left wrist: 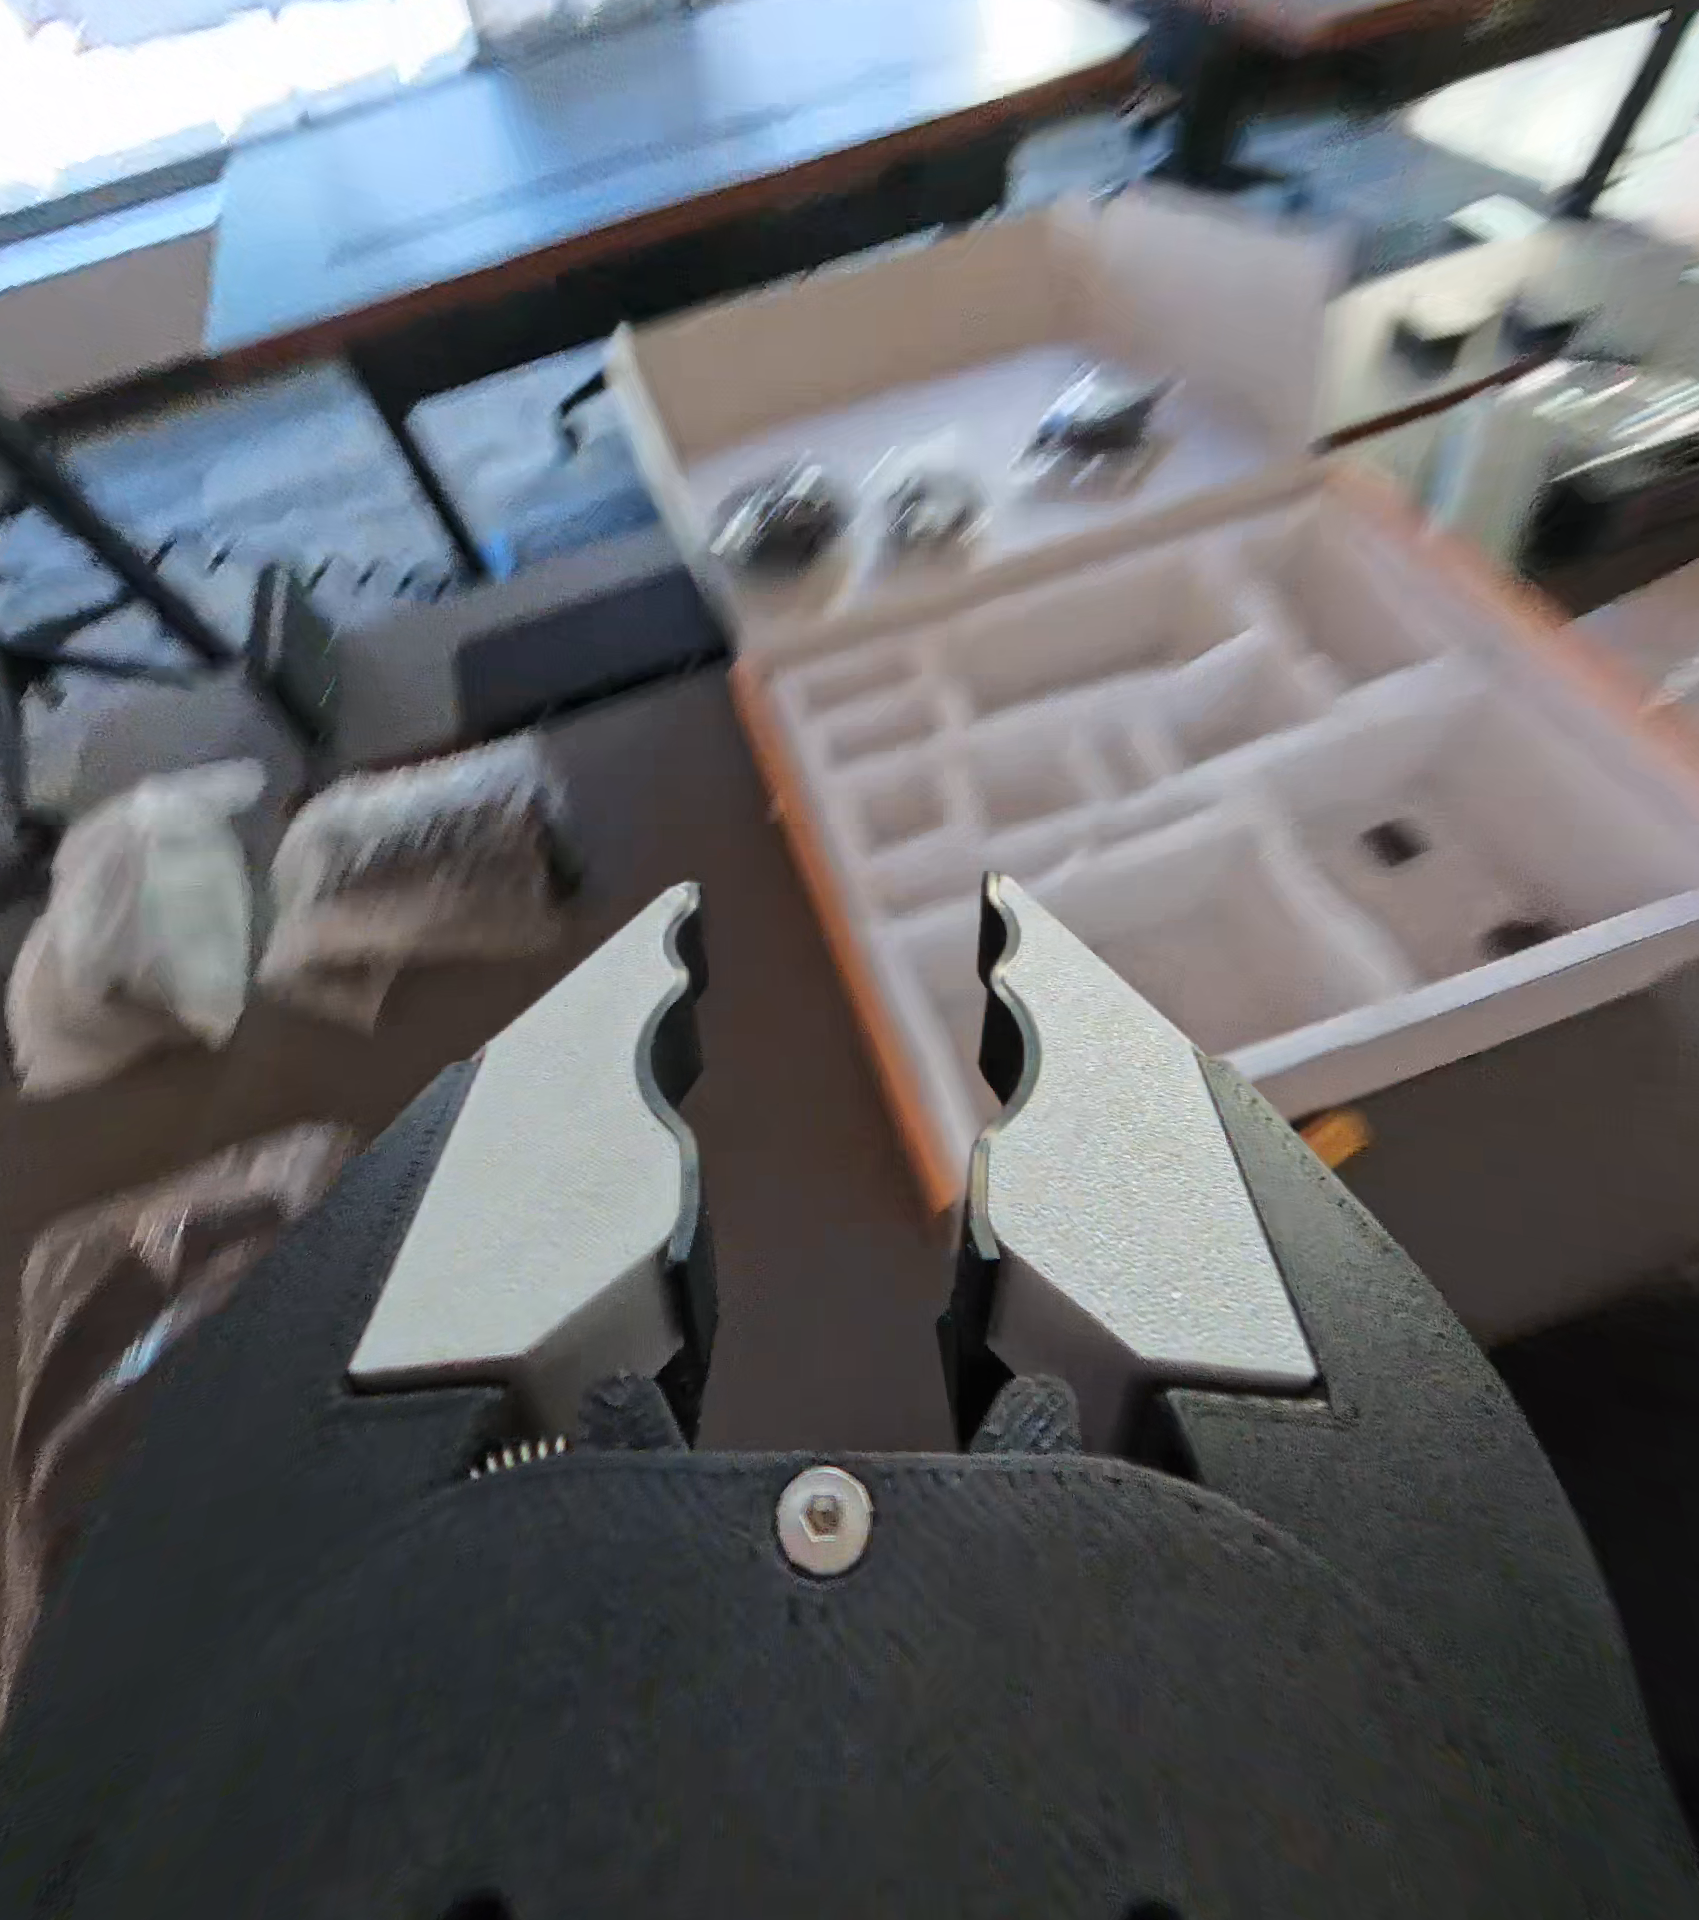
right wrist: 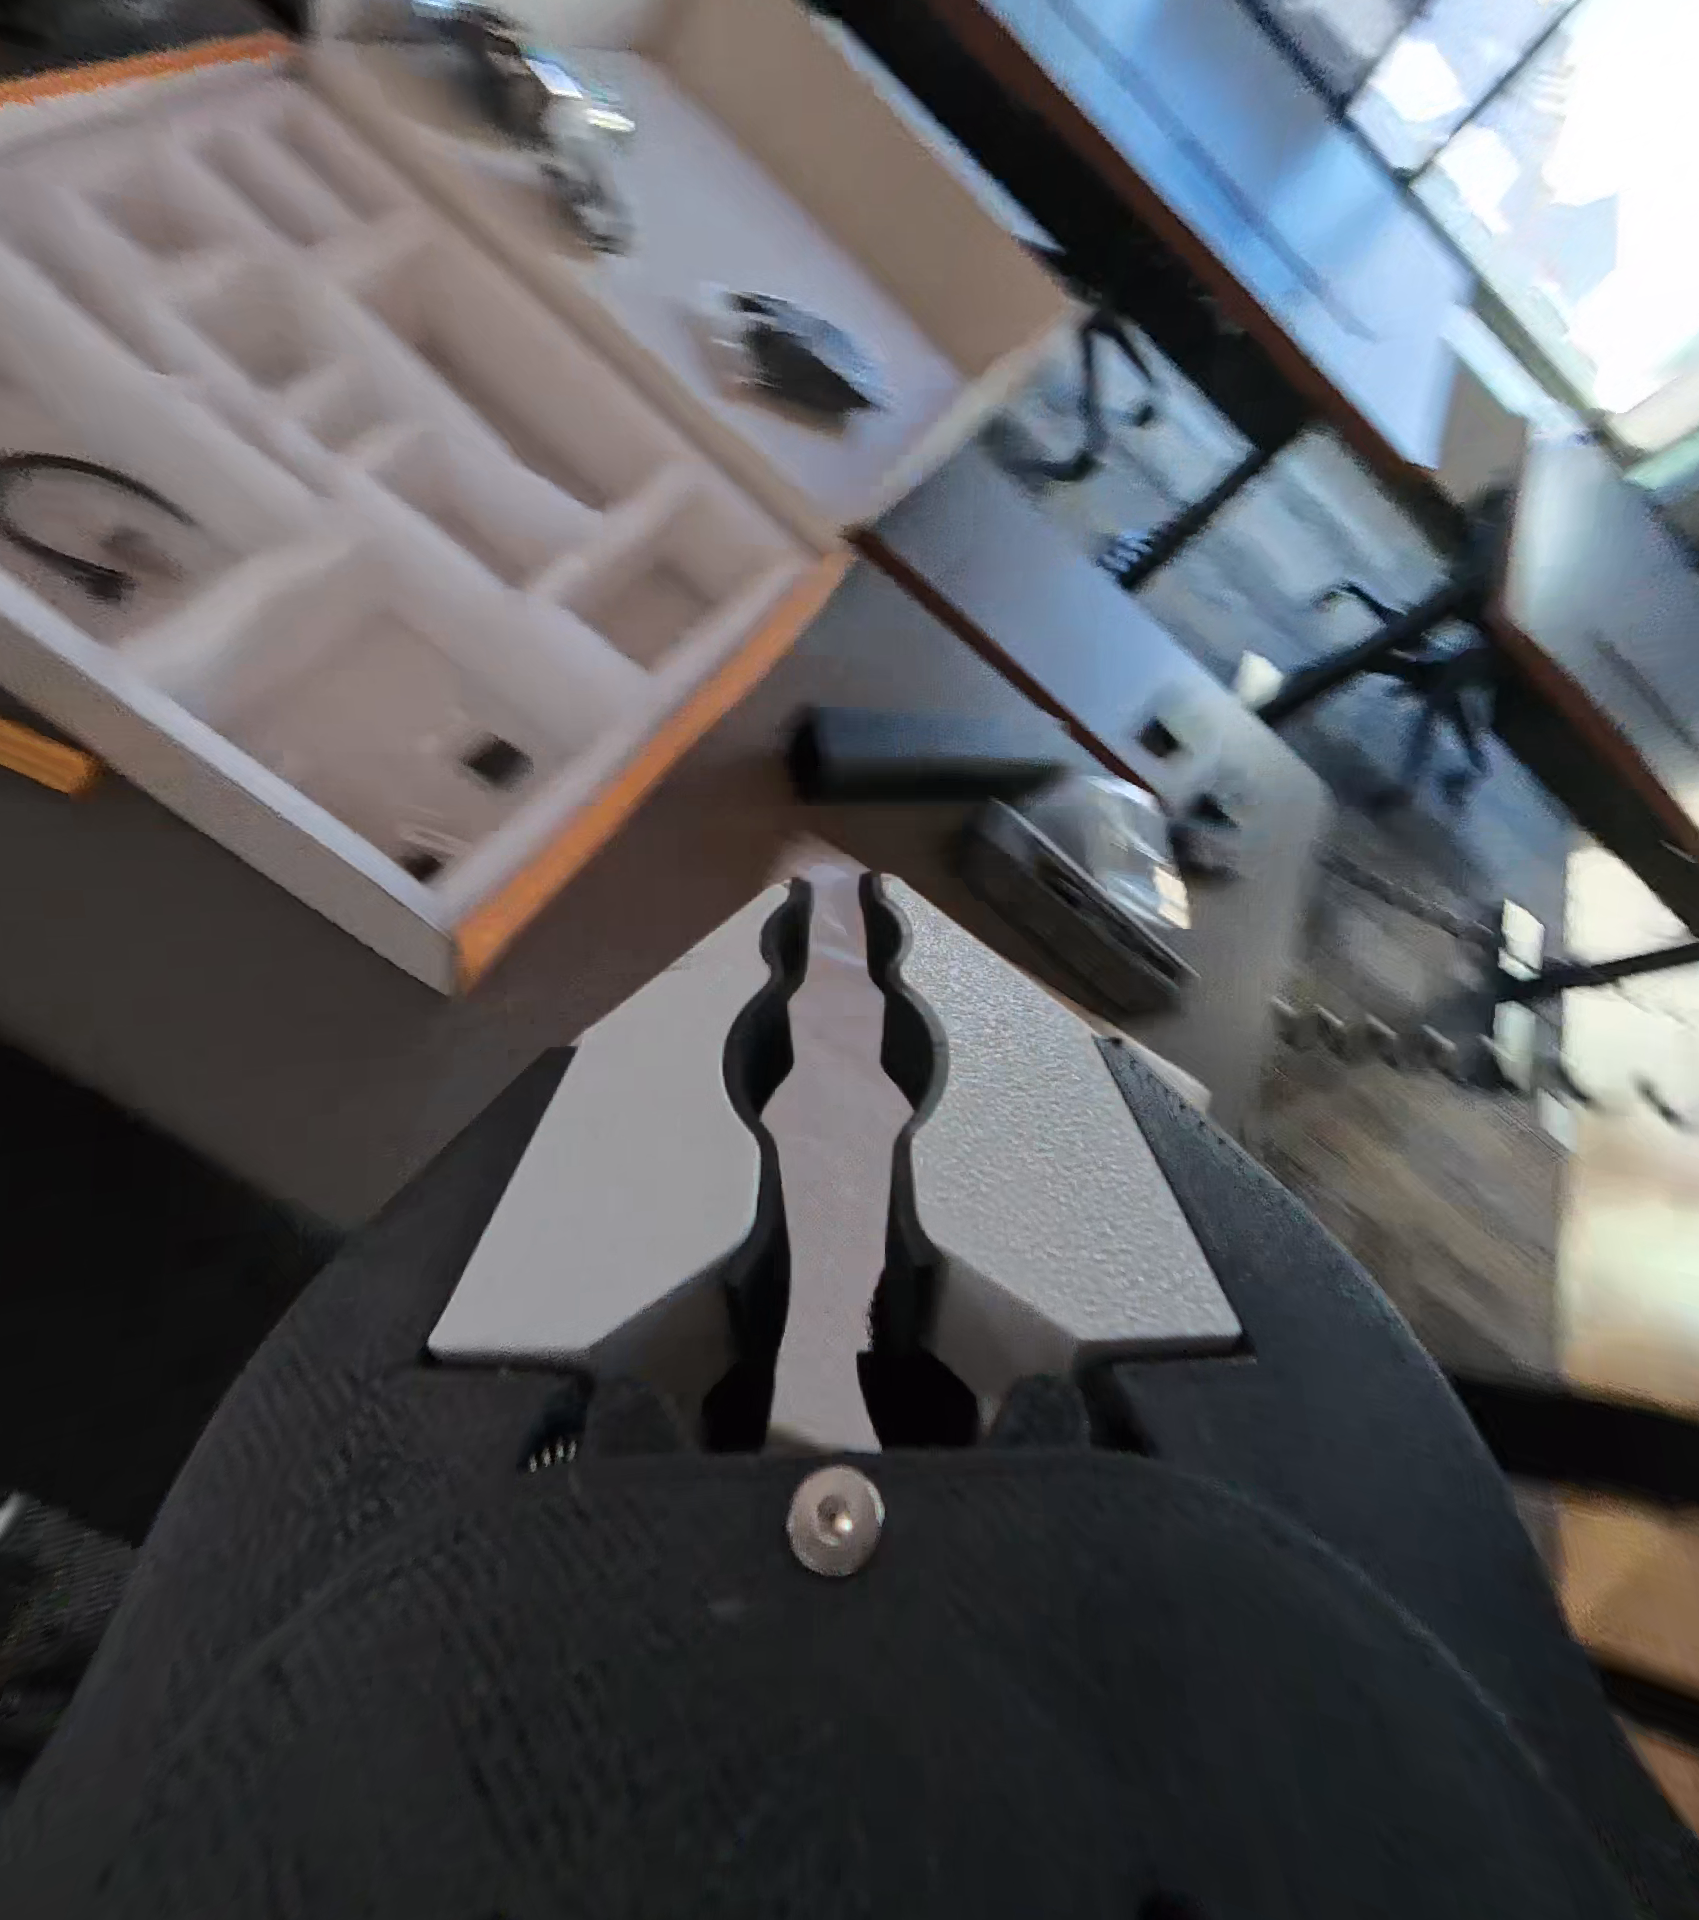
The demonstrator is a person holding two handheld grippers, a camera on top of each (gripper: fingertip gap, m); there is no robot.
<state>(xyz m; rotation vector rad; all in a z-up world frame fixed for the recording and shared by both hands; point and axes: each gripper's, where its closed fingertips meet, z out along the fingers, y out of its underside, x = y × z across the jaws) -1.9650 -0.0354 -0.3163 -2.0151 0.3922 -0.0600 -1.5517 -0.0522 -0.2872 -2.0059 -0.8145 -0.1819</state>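
My left gripper (left wrist: 840, 899), jaws spread and empty, hangs over the brown table (left wrist: 803, 1195) beside the white divided tray (left wrist: 1188, 769). My right gripper (right wrist: 834, 883), jaws nearly pressed together, holds nothing, near the tray's (right wrist: 305, 416) orange-edged corner.

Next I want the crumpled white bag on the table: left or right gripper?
Left, probably. The left gripper is open and empty, with the crumpled white bag just ahead to its left. The right gripper has its jaws nearly together, and that bag doesn't show in its view.
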